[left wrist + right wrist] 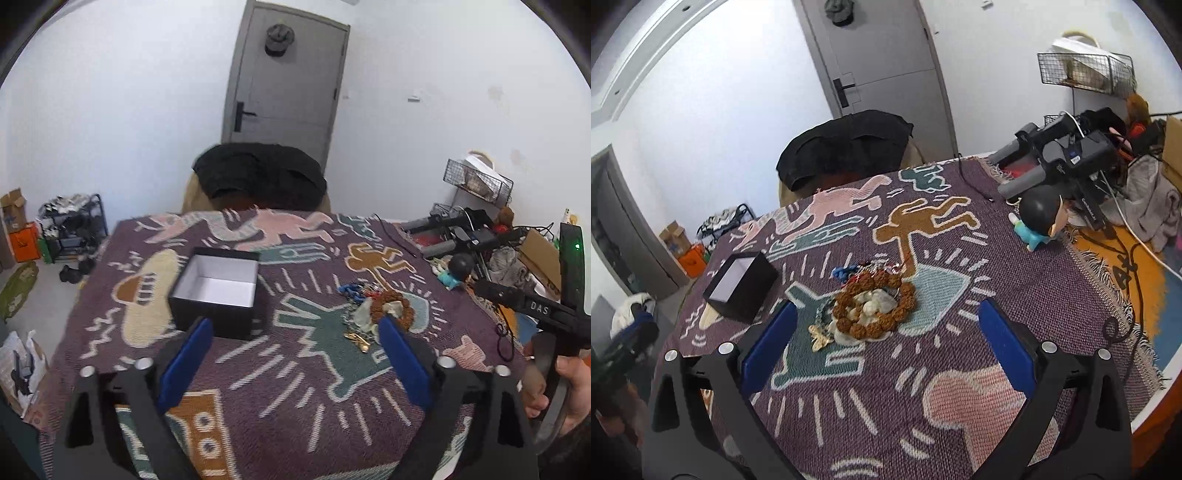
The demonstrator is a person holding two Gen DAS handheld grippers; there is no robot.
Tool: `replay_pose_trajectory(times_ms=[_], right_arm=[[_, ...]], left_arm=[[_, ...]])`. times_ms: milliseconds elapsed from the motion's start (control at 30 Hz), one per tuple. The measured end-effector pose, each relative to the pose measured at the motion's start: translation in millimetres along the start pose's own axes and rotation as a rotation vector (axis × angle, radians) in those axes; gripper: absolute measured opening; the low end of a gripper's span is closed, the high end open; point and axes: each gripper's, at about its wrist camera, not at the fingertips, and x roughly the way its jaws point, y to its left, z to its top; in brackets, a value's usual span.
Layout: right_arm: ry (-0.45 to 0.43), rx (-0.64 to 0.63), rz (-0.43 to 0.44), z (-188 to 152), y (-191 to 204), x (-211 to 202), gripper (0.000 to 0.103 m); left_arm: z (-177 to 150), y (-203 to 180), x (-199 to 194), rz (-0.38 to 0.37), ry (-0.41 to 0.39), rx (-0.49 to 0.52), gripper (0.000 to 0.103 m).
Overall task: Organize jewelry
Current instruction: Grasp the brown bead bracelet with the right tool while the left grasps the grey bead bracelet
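A heap of jewelry (pixel 873 310), ringed by a brown bead bracelet (pixel 877 308), lies on the blanket-covered bench (pixel 1015 266), right of the open black box (pixel 218 291). It sits just ahead of the right gripper (pixel 886 343), nearer than the left gripper (pixel 295 354). Both pairs of fingers are spread wide and hold nothing.

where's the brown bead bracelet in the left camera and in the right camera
Left wrist: bracelet right of centre, just past the right fingertip, partly hidden by it.
Right wrist: bracelet at centre, a full ring around pale pieces, ahead of the open fingers.
Shared landmark: the black box, left of the bracelet in both.
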Motion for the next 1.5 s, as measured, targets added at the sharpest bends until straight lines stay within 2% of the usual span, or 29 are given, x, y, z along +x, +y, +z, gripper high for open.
replay_pose_trajectory(times_ms=[33, 100, 167, 300, 367, 400, 467, 633, 800, 967, 1033, 1233, 1333, 1500], right_arm=[[-0.002, 0.002, -0.002, 1, -2, 4, 0.095], [0.012, 0.013, 0.006, 2, -4, 11, 0.081], [0.042, 0.041, 0.025, 3, -9, 21, 0.073], [0.07, 0.088, 0.047, 3, -18, 35, 0.066], [0.107, 0.112, 0.077, 5, -23, 48, 0.063], [0.124, 0.128, 0.084, 5, -26, 53, 0.059], [0.158, 0.172, 0.099, 5, -34, 67, 0.057], [0.223, 0.247, 0.101, 0, -50, 99, 0.046], [0.261, 0.239, 0.078, -2, -52, 121, 0.038], [0.288, 0.226, 0.06, -2, -49, 138, 0.038], [0.296, 0.216, 0.048, -1, -47, 145, 0.032], [0.299, 0.204, 0.025, 3, -44, 155, 0.031], [0.308, 0.178, 0.014, 7, -41, 161, 0.031], [0.325, 0.124, -0.012, 12, -33, 170, 0.032]], left_arm=[[1, -3, 7, -0.013, 0.01, 0.0, 0.078], [2, -8, 17, -0.033, 0.028, 0.003, 0.075], [5, -14, 30, -0.063, 0.056, 0.01, 0.066], [10, -23, 55, -0.092, 0.109, 0.014, 0.06], [13, -24, 69, -0.097, 0.142, -0.006, 0.054], [14, -25, 75, -0.104, 0.155, -0.01, 0.053], [17, -28, 89, -0.116, 0.186, -0.008, 0.051], [17, -35, 124, -0.128, 0.256, -0.01, 0.042], [16, -42, 155, -0.126, 0.312, -0.01, 0.038], [12, -47, 186, -0.119, 0.367, -0.006, 0.035], [10, -47, 199, -0.118, 0.398, -0.013, 0.03], [2, -52, 225, -0.096, 0.457, 0.007, 0.028], [-1, -59, 227, -0.058, 0.454, 0.055, 0.028], [-5, -69, 227, 0.016, 0.439, 0.121, 0.018]])
